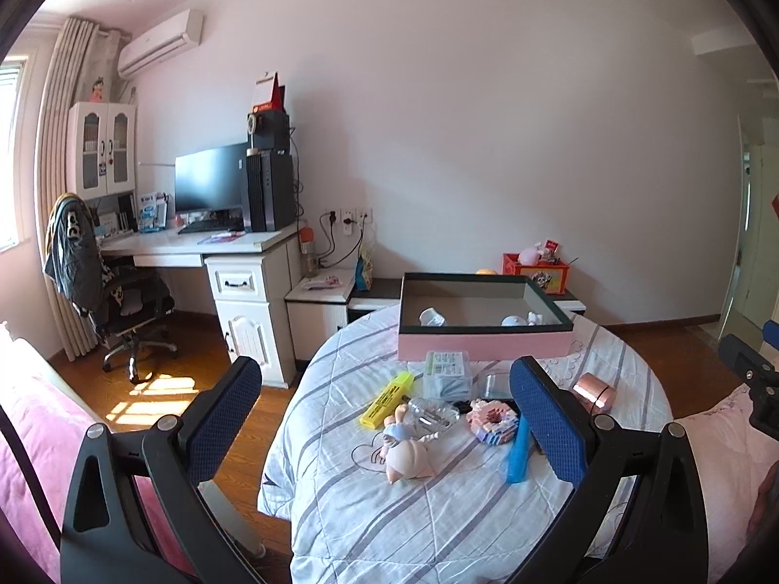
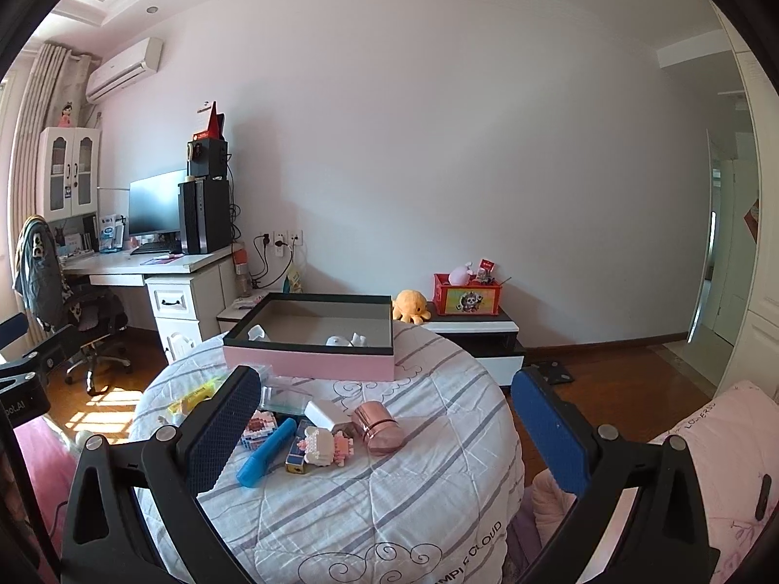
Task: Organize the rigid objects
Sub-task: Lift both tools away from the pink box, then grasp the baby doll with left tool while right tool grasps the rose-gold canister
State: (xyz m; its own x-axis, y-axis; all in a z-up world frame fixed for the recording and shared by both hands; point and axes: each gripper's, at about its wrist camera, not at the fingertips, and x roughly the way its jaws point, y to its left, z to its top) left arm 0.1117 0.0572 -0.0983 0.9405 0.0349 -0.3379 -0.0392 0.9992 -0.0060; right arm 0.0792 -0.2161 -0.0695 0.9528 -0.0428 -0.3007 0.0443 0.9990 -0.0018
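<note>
A pink box (image 1: pixel 487 344) (image 2: pixel 311 359) with a dark rim lies open at the far side of the striped quilt (image 1: pixel 438 501) (image 2: pixel 389 486), with a few white pieces inside. In front of it lie a yellow highlighter (image 1: pixel 387 399), a doll (image 1: pixel 404 452), a clear glass piece (image 1: pixel 433 413), a pink block donut (image 1: pixel 491 421), a blue tube (image 1: pixel 518 447) (image 2: pixel 267 452), a rose-gold cylinder (image 1: pixel 595 392) (image 2: pixel 377 426), a white block (image 2: pixel 326 413) and a pink block figure (image 2: pixel 321 447). My left gripper (image 1: pixel 384 421) and right gripper (image 2: pixel 384 430) hang open above them, holding nothing.
A white desk (image 1: pixel 204 243) with monitor and computer tower stands at back left, beside an office chair (image 1: pixel 121 311). A low cabinet (image 2: pixel 477 336) holds a red toy crate (image 2: pixel 467 297) and an orange plush (image 2: pixel 411 306). Pink bedding (image 2: pixel 720 462) lies at right, wooden floor around.
</note>
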